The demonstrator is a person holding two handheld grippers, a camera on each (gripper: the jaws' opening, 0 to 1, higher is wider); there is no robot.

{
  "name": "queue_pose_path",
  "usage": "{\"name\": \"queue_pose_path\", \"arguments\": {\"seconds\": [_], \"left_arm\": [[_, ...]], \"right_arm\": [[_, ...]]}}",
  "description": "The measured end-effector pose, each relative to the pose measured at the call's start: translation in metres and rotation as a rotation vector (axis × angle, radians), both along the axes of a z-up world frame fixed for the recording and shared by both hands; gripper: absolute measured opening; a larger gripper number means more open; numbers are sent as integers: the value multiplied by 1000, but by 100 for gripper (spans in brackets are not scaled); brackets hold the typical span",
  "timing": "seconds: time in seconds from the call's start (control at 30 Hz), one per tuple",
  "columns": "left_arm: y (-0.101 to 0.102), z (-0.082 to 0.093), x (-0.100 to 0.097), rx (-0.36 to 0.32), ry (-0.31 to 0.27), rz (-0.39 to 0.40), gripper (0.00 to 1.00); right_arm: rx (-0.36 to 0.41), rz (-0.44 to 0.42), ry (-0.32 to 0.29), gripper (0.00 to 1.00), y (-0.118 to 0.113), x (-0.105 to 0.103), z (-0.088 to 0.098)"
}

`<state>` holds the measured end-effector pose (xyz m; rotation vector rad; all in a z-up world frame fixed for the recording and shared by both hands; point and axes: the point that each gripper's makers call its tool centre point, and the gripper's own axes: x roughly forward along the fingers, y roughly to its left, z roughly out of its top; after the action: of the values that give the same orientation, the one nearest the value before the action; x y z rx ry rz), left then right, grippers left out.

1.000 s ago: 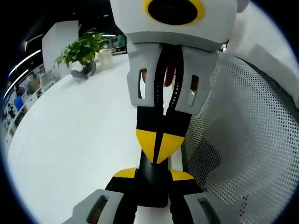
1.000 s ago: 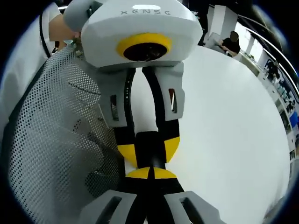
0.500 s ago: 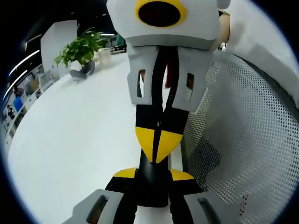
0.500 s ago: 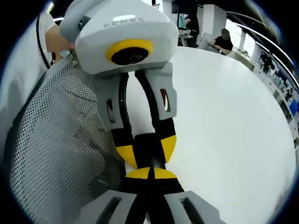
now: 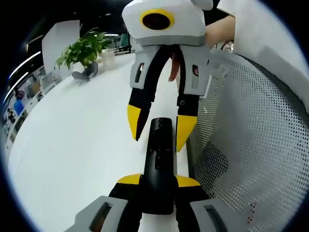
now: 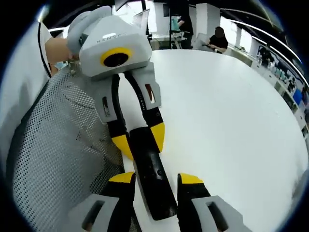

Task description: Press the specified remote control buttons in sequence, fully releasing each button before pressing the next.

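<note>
1. Although there is lettering on the top of my left gripper's (image 6: 137,140) casing in the right gripper view, I cannot read it at this size.
2. I see the black remote control (image 5: 158,164) lying on the white table (image 5: 72,145) near its edge, just beside a white mesh chair back (image 5: 256,145); its buttons are too small for me to make out.
3. My left gripper (image 5: 157,181) pinches the remote's near end between its yellow-tipped jaws in the left gripper view, and that end is cut off by the jaws.
4. My right gripper (image 5: 157,130) comes in from the far side with jaws spread, one tip on either side of the remote's far end; I cannot tell whether either tip touches it.
5. From the right gripper view, my right gripper (image 6: 157,180) straddles the remote (image 6: 152,179) with its jaws apart.
6. A hand (image 5: 219,34) grips the right gripper's body, the sleeve partly cut off.
7. A potted plant (image 5: 84,50) stands at the table's far edge.
</note>
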<state>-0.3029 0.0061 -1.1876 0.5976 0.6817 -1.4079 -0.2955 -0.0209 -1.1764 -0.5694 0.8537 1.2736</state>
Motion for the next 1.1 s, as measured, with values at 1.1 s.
{"name": "queue_pose_path", "arguments": {"seconds": [1.1], "left_arm": [[0,0,1,1,7,-10,24]], "right_arm": [[-105,160,2,21,-8,-8,-18]]}}
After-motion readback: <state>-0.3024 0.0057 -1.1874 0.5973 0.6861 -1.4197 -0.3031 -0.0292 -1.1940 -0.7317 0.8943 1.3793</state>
